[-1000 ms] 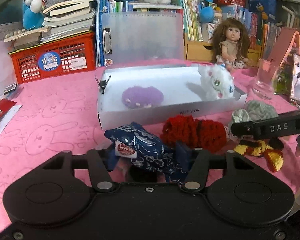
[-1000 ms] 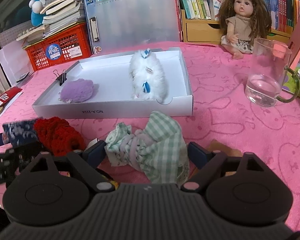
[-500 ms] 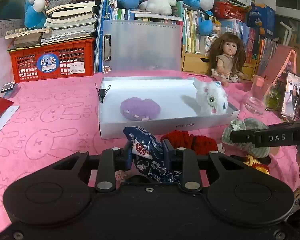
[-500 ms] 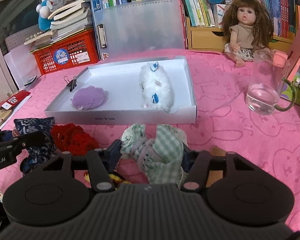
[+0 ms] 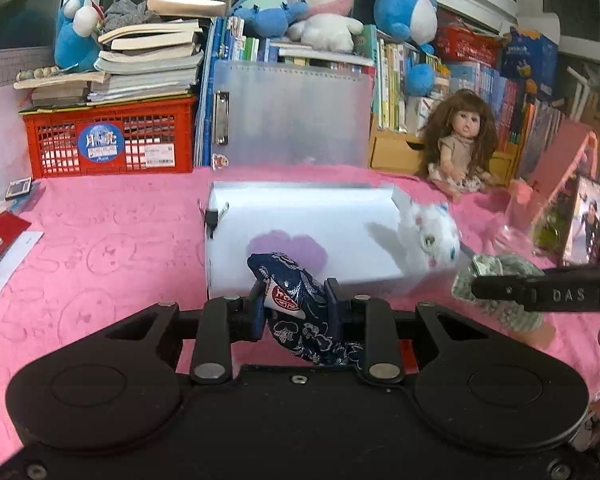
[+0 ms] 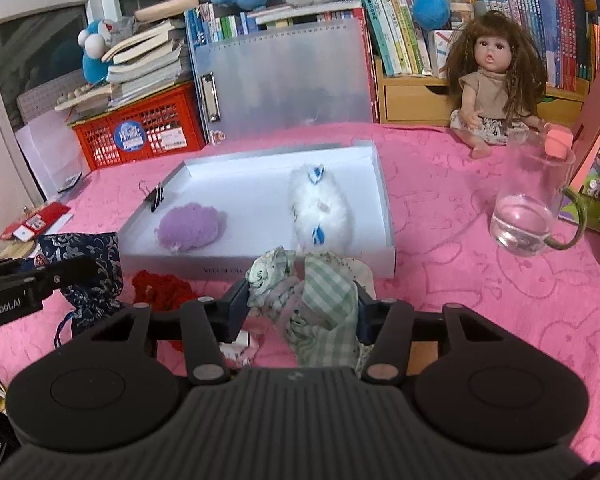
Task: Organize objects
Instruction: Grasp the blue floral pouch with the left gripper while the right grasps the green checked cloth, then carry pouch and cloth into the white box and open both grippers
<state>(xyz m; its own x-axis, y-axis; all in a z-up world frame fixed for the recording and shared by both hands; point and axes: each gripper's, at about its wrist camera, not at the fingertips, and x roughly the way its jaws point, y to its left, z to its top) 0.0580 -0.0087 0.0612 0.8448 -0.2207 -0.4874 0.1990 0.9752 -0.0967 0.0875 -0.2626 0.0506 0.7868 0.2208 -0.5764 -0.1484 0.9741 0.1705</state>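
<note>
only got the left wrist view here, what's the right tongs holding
Observer: The right tongs are shut on a crumpled green checked cloth bundle.
Operator: anything left on the table under there
Observer: A red knitted piece lies on the pink tablecloth, just in front of the shallow white cardboard box.
Operator: how does my pouch look from there
Observer: The dark blue floral fabric pouch hangs from the left tongs, with a thin blue cord dangling below it.
</note>
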